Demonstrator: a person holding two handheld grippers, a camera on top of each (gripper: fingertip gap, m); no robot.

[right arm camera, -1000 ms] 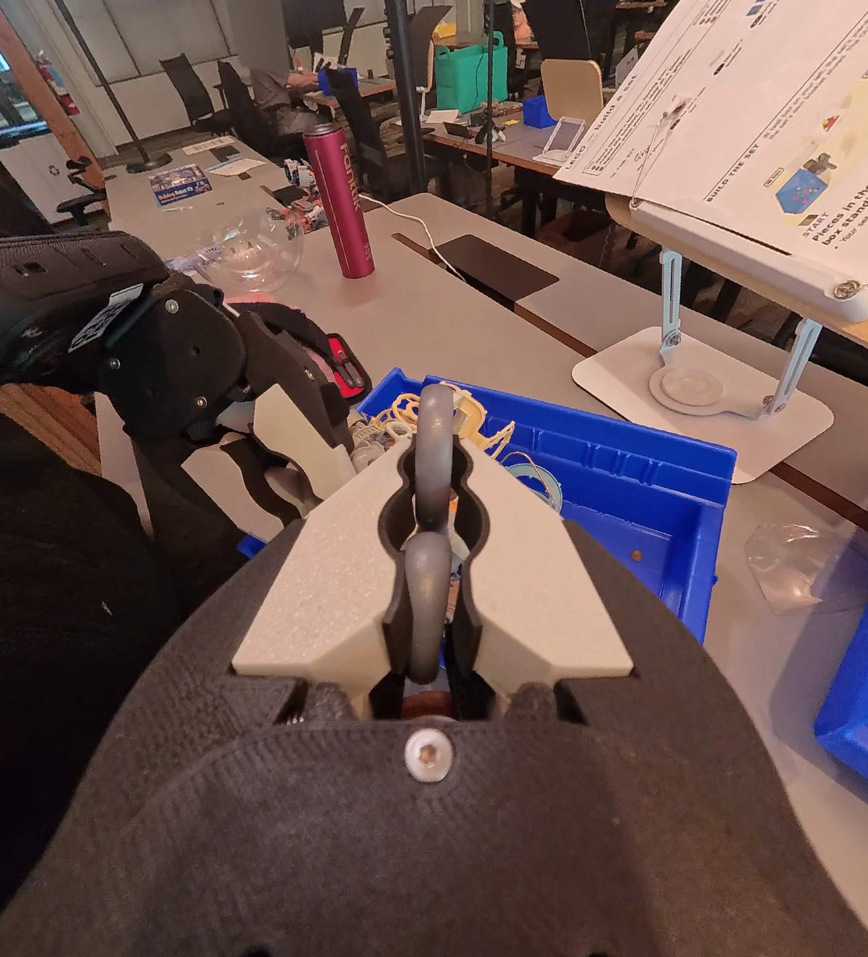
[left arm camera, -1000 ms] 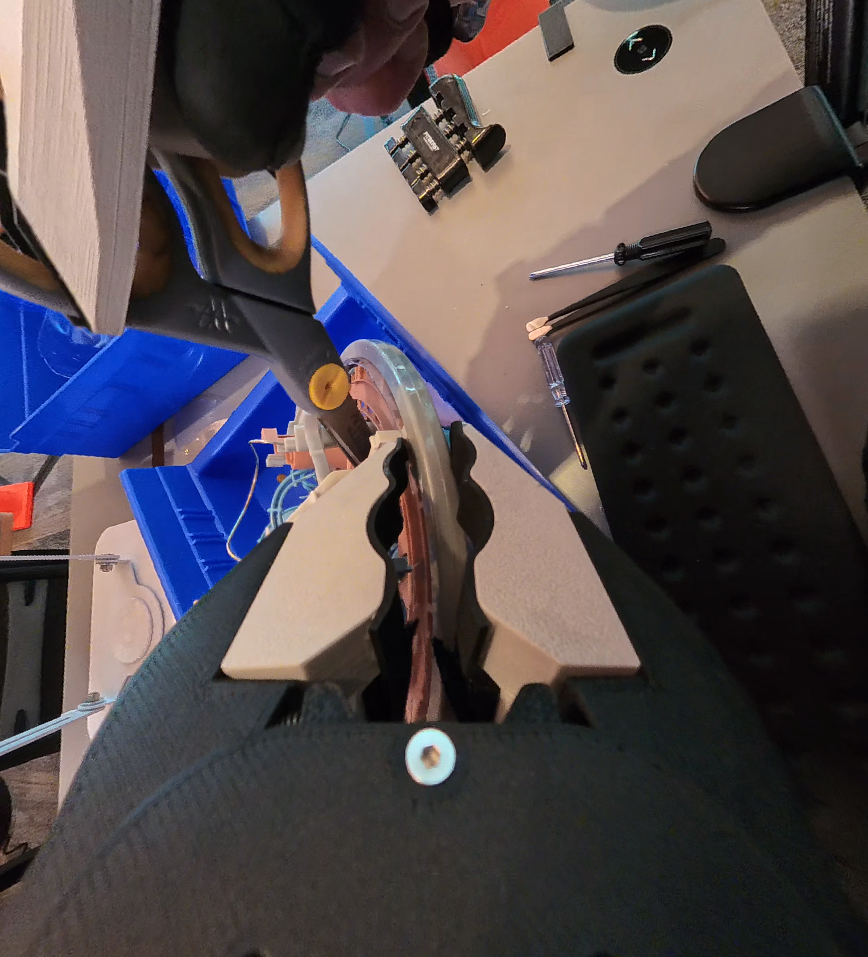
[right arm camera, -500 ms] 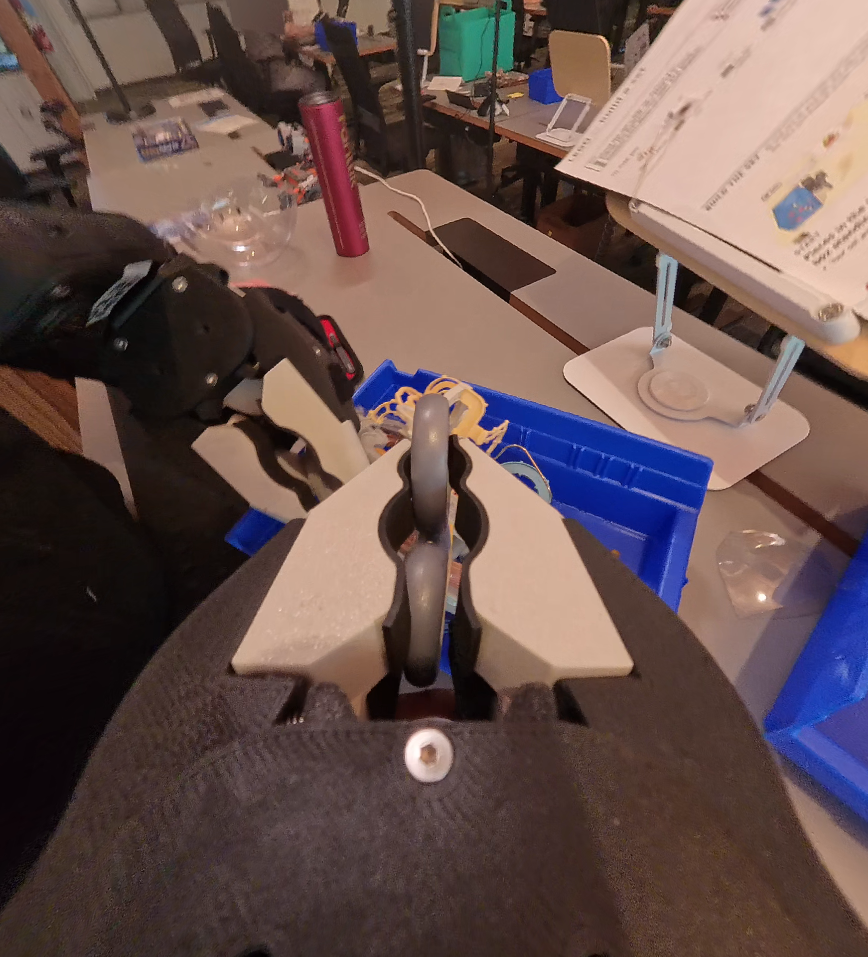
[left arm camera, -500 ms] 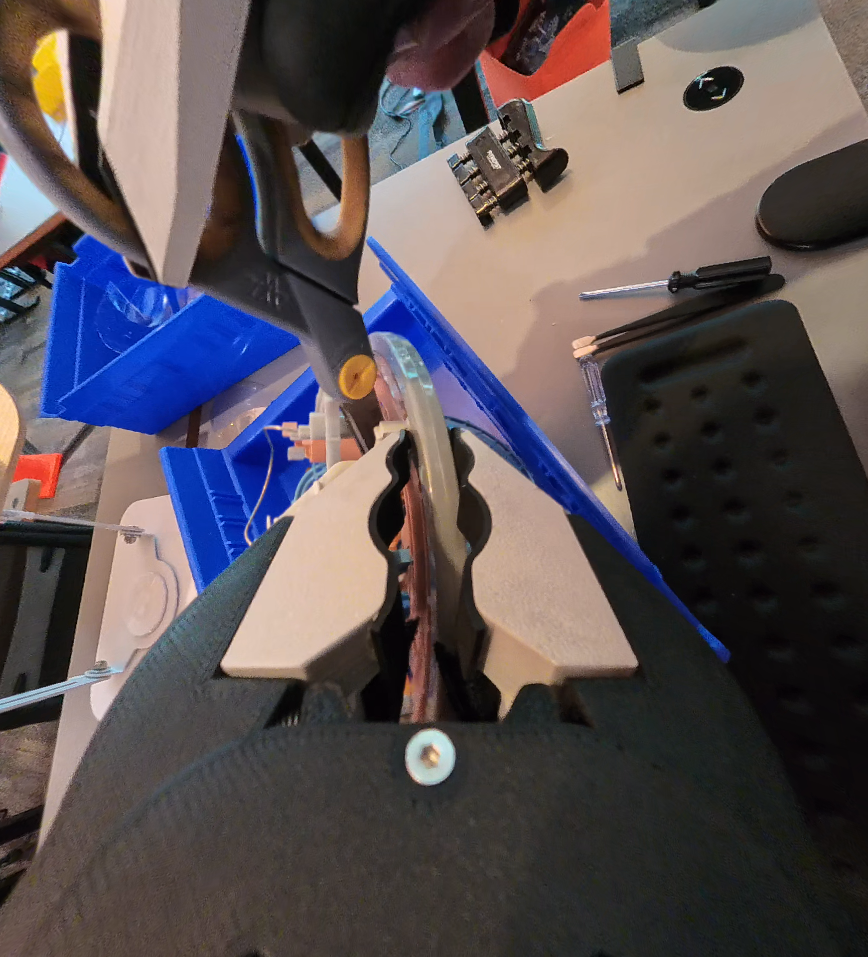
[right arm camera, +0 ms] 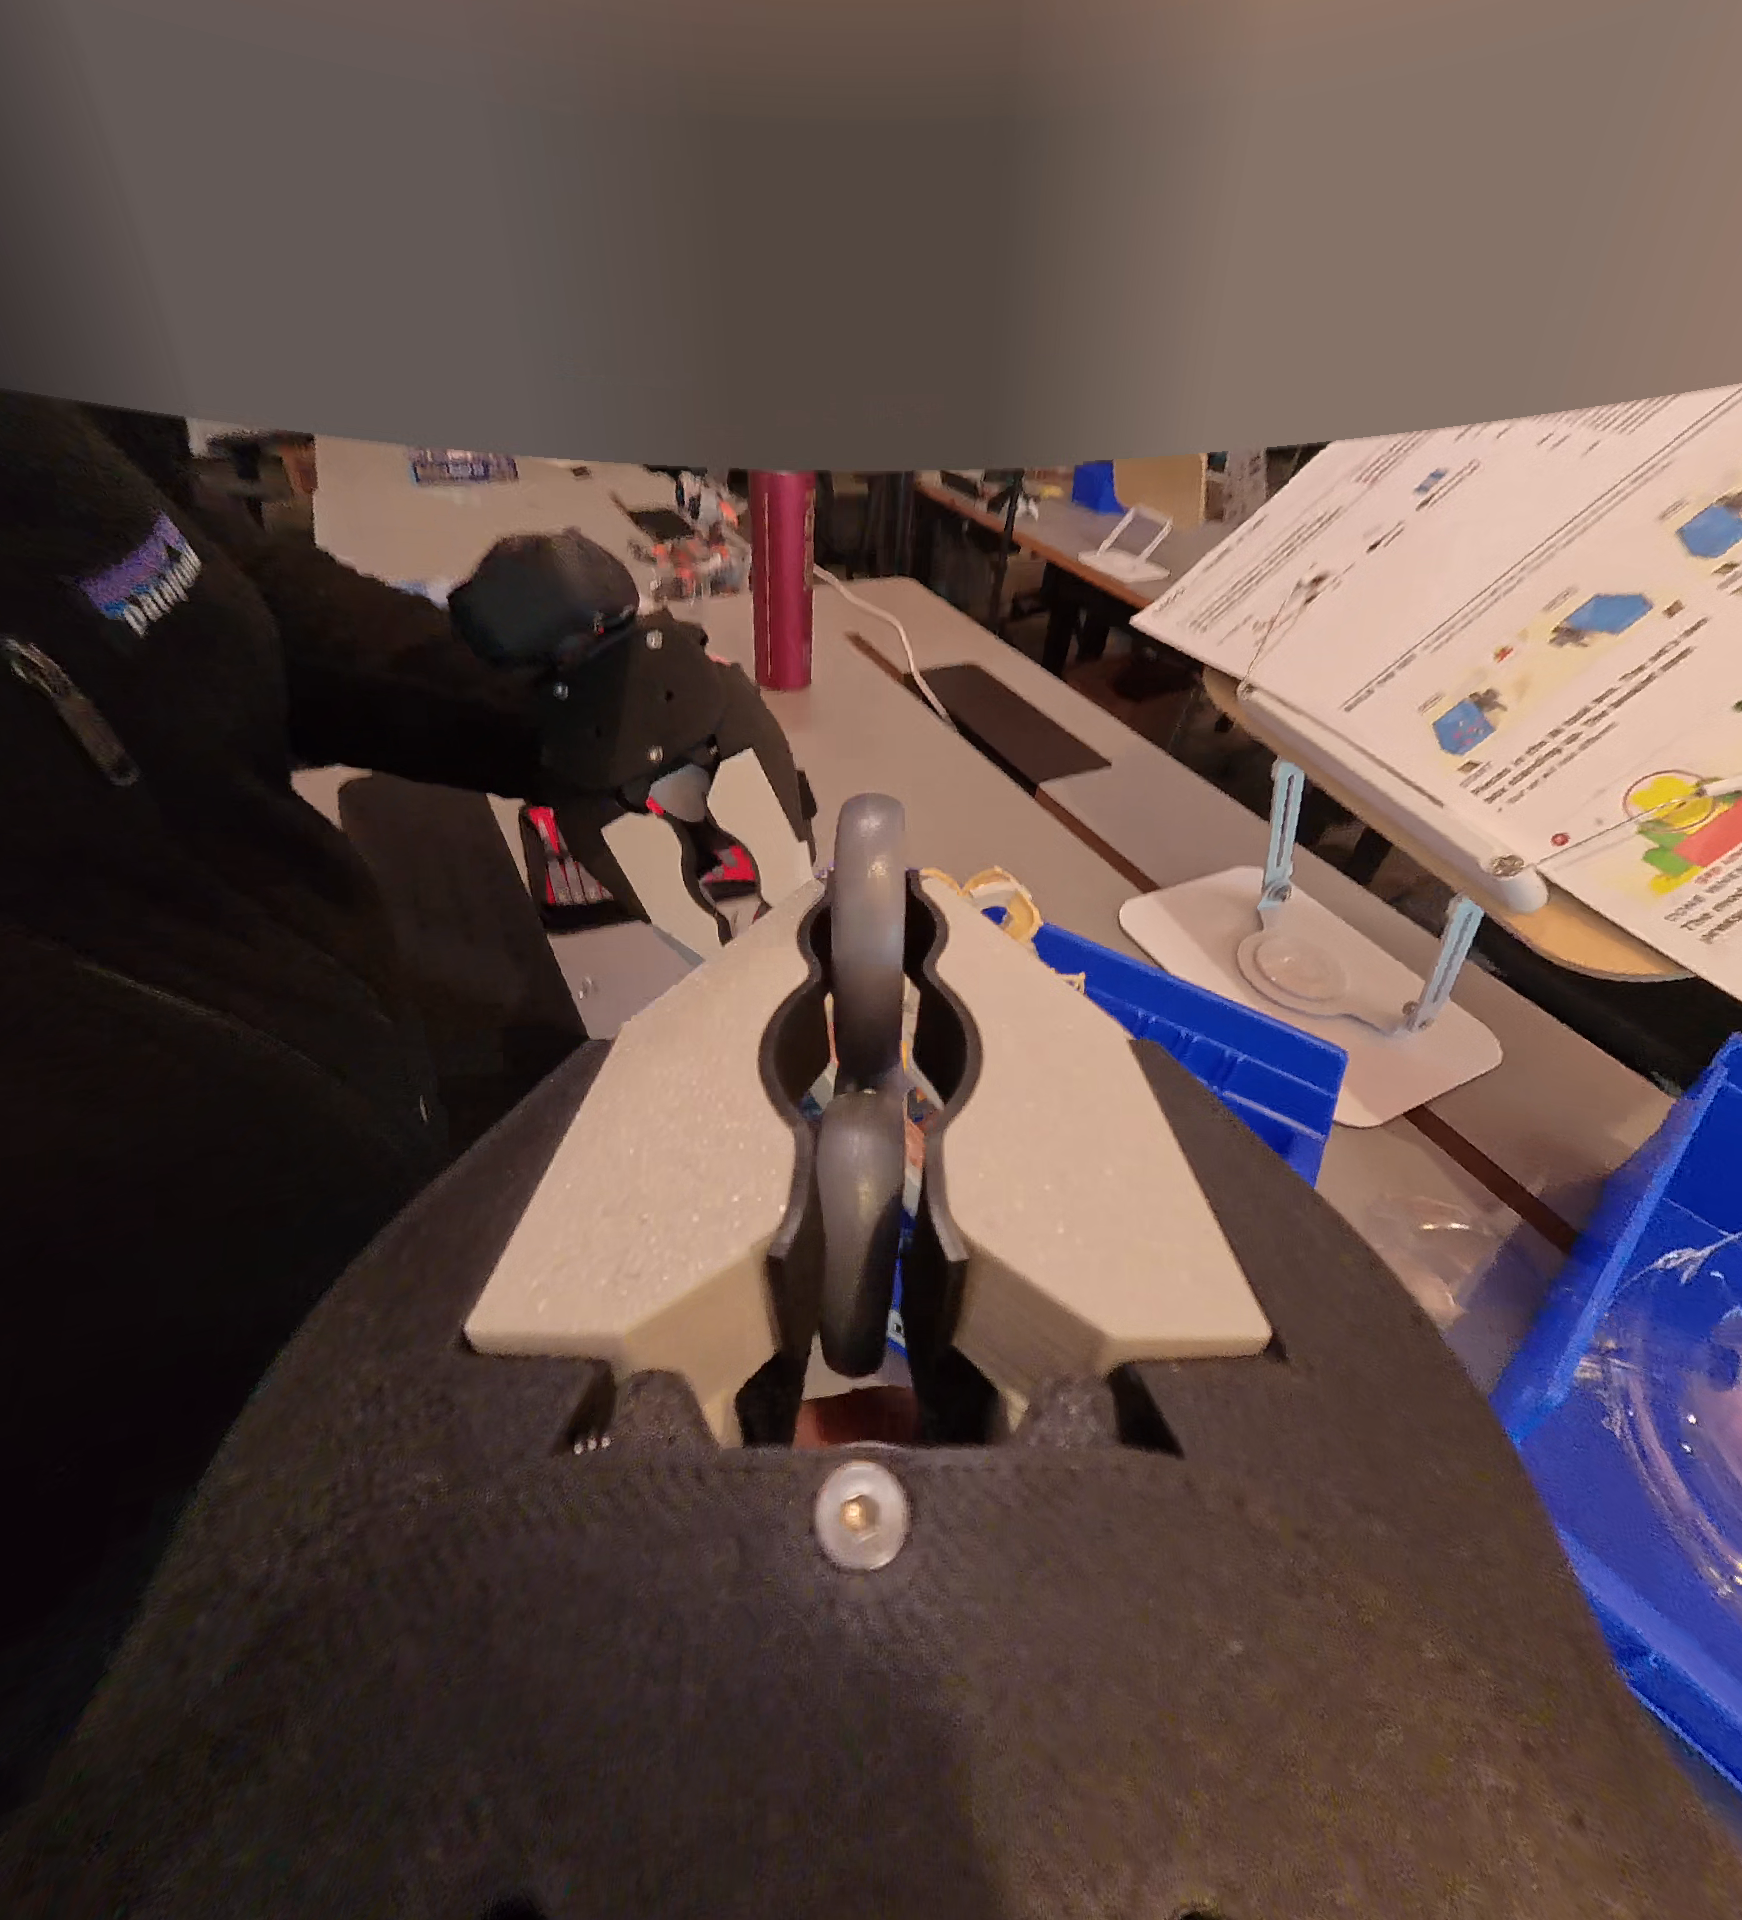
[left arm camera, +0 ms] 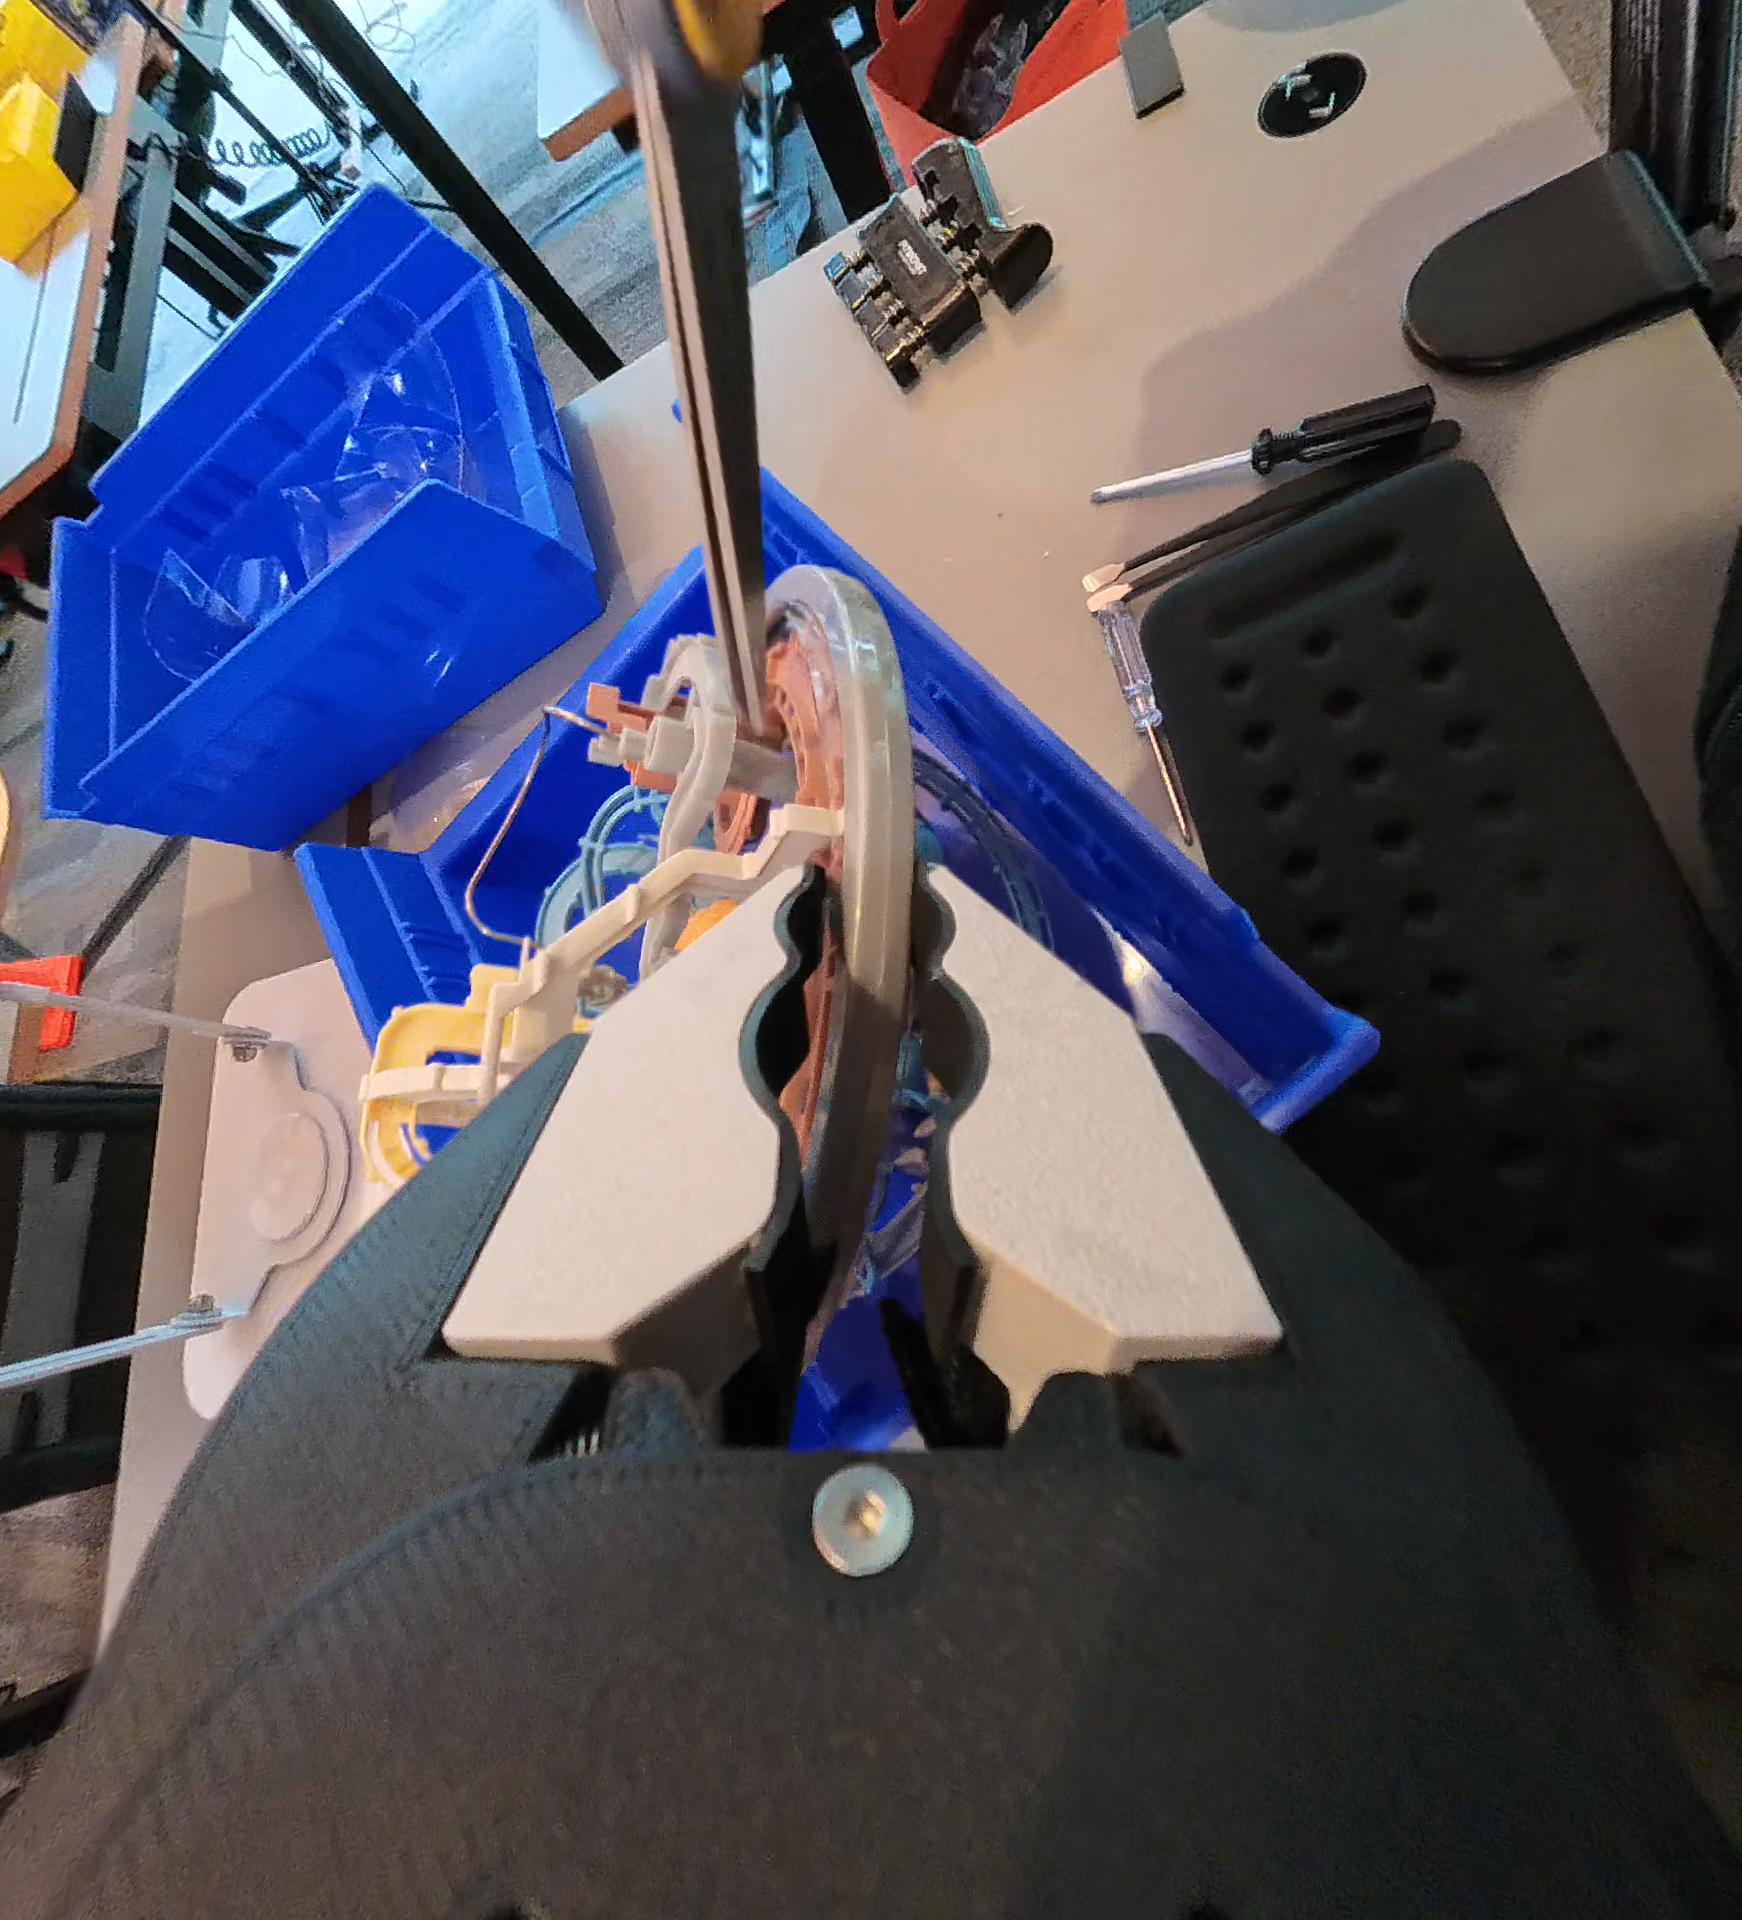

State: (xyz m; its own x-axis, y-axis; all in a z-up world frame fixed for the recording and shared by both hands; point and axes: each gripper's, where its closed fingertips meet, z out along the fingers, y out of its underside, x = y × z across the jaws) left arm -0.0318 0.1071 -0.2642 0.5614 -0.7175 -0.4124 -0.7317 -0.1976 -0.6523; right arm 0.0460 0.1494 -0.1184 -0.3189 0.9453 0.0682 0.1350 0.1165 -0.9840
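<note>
Left gripper (left arm camera: 862, 914) clamped on clear ring (left arm camera: 872, 790); right gripper (right arm camera: 869, 914) squeezing scissors (right arm camera: 862, 1091), tips maybe touching ring.

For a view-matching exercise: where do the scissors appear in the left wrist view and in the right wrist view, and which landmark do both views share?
Left wrist view: the scissors hang blades-down from the top centre, tips at the clear disc gripped by the left tongs.
Right wrist view: their grey handle loops sit mid-frame, clamped in the right tongs.
Shared landmark: the white stand base, lower left there, right of centre here.
</note>
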